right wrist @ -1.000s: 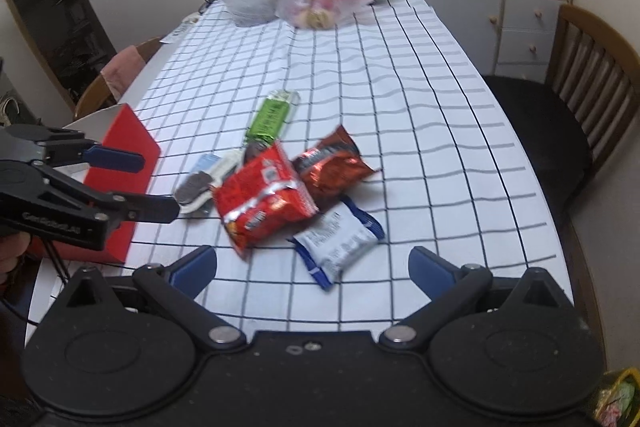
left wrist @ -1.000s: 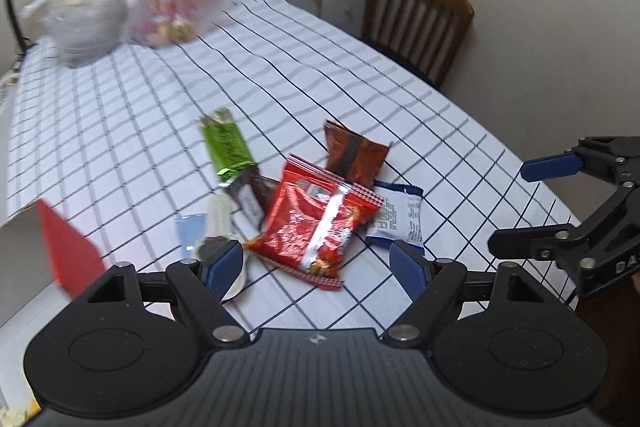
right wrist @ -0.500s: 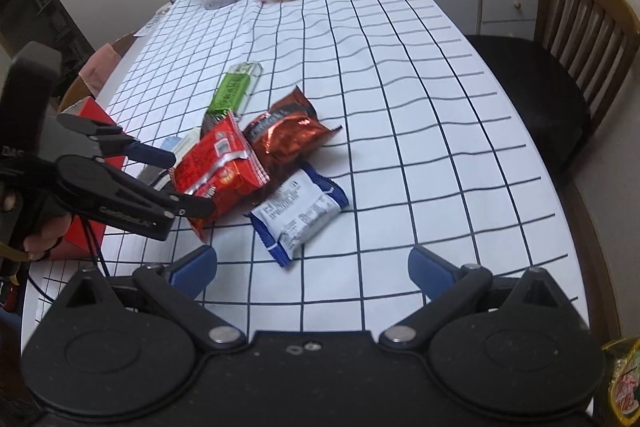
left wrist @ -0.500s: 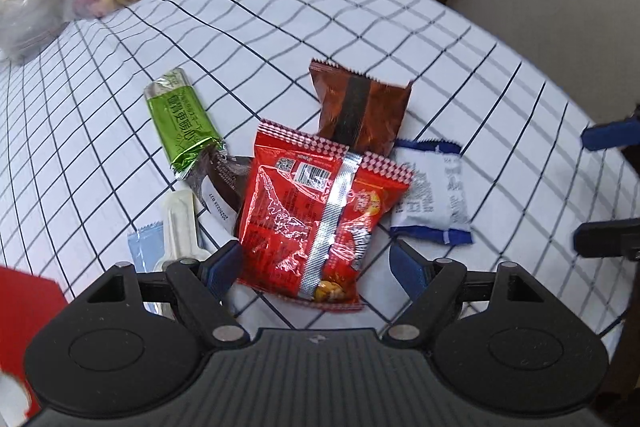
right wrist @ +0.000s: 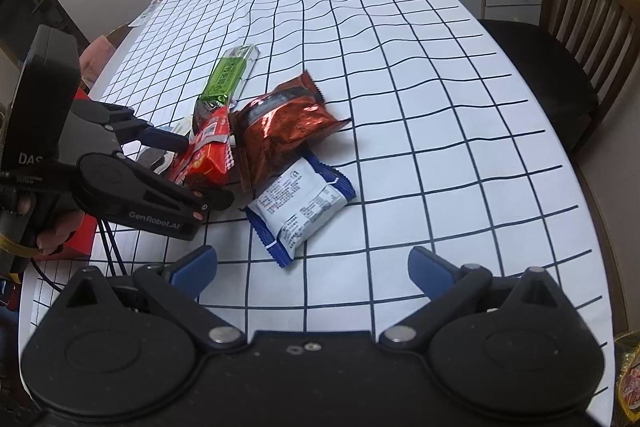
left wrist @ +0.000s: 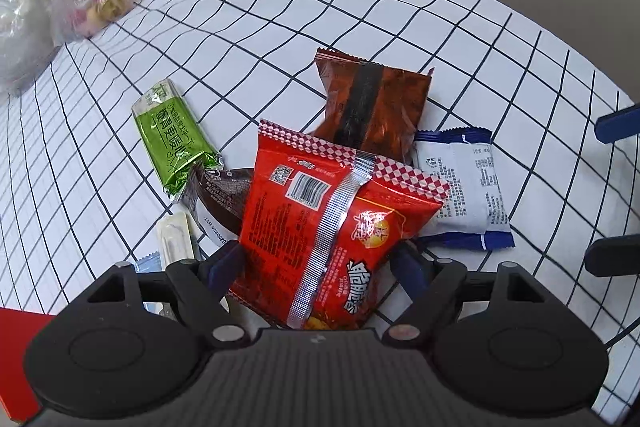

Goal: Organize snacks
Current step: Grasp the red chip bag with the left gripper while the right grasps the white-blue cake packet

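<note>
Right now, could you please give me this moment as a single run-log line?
left tool: straddling red snack bag, not clearly shut | right tool: open, empty, above table | white-blue packet: on table

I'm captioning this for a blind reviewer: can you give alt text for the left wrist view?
The left gripper straddles a red snack bag on a checked tablecloth, jaws at its sides. Around it lie a brown packet, a white-and-blue packet and a green bar.

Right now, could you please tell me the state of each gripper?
Left gripper: fingers around the red snack bag; whether it is clamped cannot be told.
Right gripper: open, holding nothing.
</note>
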{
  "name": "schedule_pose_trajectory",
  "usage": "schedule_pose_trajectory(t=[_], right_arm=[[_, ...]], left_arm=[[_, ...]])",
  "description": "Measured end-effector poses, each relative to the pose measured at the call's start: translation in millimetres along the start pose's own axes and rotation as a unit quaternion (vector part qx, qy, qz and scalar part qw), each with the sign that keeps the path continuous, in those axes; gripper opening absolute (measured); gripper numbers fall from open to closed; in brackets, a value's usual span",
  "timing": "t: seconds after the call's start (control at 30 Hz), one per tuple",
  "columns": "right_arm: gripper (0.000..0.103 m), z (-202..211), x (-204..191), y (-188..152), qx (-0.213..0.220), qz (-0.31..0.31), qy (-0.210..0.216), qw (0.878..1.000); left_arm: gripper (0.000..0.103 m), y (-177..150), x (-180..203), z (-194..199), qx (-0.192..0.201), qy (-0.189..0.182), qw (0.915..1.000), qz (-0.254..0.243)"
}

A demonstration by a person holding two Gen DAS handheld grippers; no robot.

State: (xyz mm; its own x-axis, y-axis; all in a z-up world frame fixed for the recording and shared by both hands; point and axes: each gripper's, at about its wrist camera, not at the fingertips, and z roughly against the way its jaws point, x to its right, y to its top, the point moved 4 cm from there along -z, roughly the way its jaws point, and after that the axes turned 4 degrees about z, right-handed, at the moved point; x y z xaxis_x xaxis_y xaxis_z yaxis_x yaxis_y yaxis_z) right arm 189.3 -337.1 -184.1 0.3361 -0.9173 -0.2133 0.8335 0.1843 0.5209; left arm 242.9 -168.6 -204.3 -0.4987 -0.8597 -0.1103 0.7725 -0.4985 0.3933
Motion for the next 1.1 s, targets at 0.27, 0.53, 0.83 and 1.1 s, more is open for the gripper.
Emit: schedule_pose_trajectory(t=[0.27, 0.53, 0.83, 1.1], right_arm=[[0.102, -9.8, 1.5, 1.6, -0.006, -0.003, -0.007, 1.0], [0.099, -36.7, -9.4, 18.5, -0.012, -0.01, -0.029, 0.999], [0.094, -69.7, -25.7, 33.9, -0.024, -0.016, -0.08, 0.996], [0.086, -82.8, -28.9, 31.8, -0.035, -0.007, -0.114, 0.993]], left_arm=[[0.072, -4.4, -7.4, 2.9, 0.013, 0.007, 0.9995, 0.029], [0.049, -7.1, -19.7, 11.7, 0.032, -0.011, 0.9963, 0.079], [0.04, -16.1, -30.7, 24.3, 0.05, -0.016, 0.9891, 0.138], [0.037, -23.3, -48.6, 30.9, 0.059, -0.016, 0.9819, 0.179]])
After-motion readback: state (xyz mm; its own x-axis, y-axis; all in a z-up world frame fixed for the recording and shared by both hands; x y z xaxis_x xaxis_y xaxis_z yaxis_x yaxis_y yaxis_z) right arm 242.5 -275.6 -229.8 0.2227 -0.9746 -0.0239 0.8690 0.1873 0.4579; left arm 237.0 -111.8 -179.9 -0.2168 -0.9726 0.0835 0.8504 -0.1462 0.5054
